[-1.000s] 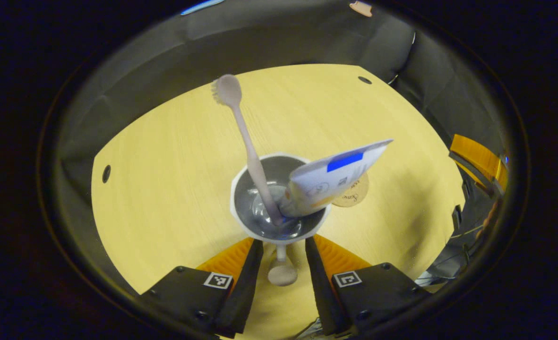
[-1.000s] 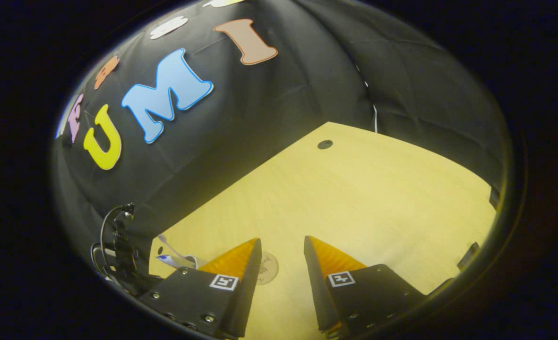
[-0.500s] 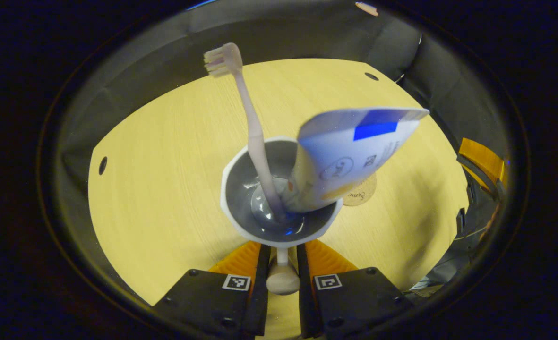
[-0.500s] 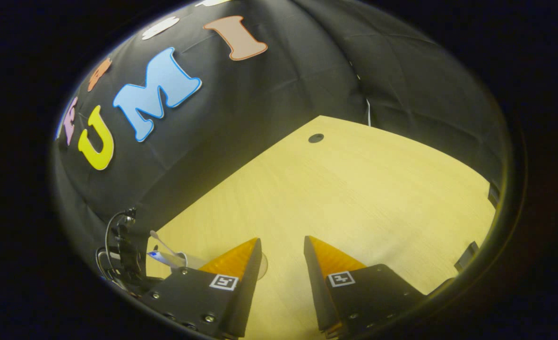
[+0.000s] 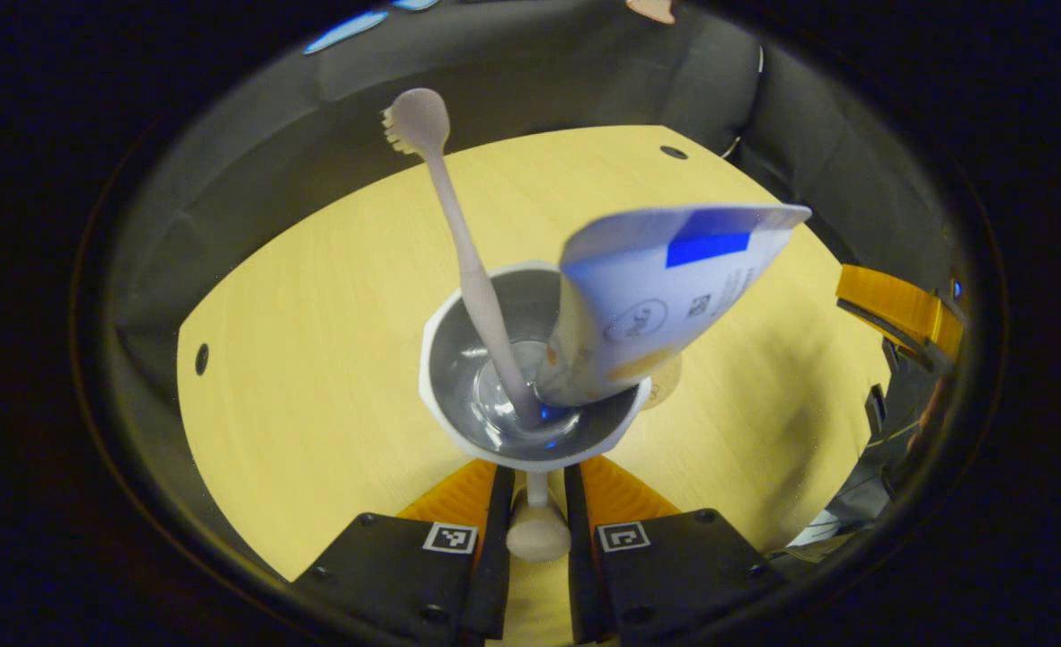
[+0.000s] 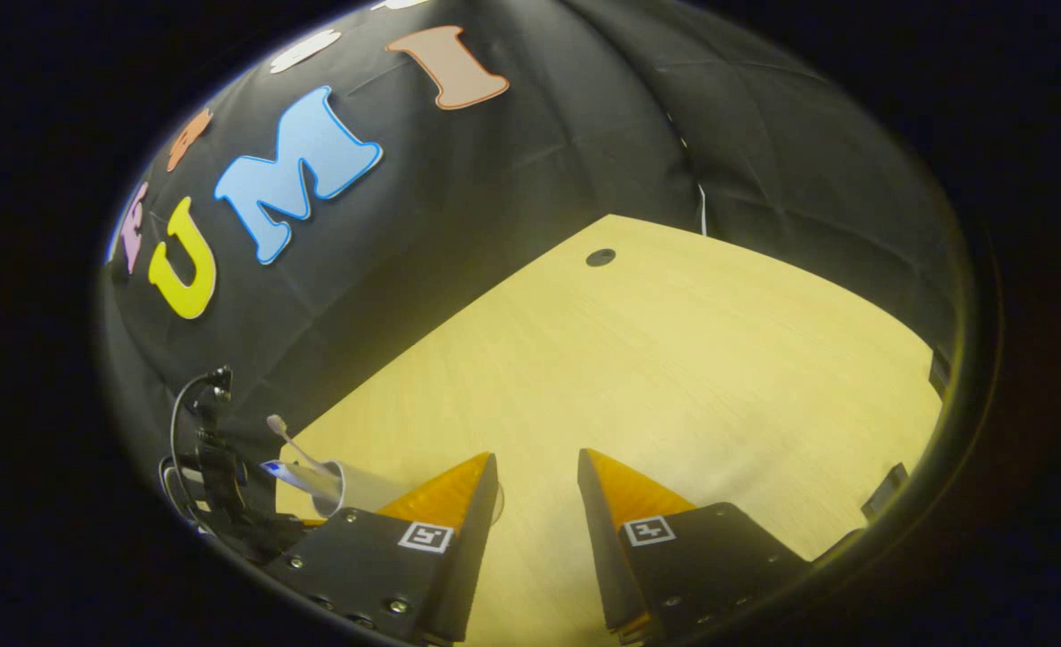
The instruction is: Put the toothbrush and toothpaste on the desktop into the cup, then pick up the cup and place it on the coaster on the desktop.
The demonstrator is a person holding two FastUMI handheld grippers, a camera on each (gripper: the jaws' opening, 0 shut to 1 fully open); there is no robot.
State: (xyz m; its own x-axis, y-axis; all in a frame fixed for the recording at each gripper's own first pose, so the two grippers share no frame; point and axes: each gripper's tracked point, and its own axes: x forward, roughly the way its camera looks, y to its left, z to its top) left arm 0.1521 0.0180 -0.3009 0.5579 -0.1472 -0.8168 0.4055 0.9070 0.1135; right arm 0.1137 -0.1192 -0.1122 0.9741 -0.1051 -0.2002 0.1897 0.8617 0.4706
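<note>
Left gripper view, jaws: the left gripper [image 5: 537, 503] sits at 6 o'clock, its jaws drawn nearly together on the cup's handle, a pale knob showing between them.
Left gripper view, cup: the cup [image 5: 458, 395], white outside and grey inside, is at the centre, seen from above.
Left gripper view, contents: the toothbrush [image 5: 458, 243] stands in it, leaning toward 11 o'clock; the toothpaste [image 5: 665, 288] leans toward 2 o'clock.
Left gripper view, coaster: the coaster [image 5: 667, 385] peeks out just past the cup's rim at 3 o'clock, lying on the yellow desk [image 5: 314, 341].
Right gripper view, jaws: the right gripper [image 6: 537, 476] at 6 o'clock hangs over the desk with its jaws well apart, holding nothing.
Right gripper view, cup: it appears at 8 o'clock, small, brush and tube sticking out.
Step in hand: probably carrying the loaded cup to the coaster.
Doing it well: keep the cup level so the tall, leaning contents do not tip out; centre its base over the coaster and set it down before loosening the grip.
</note>
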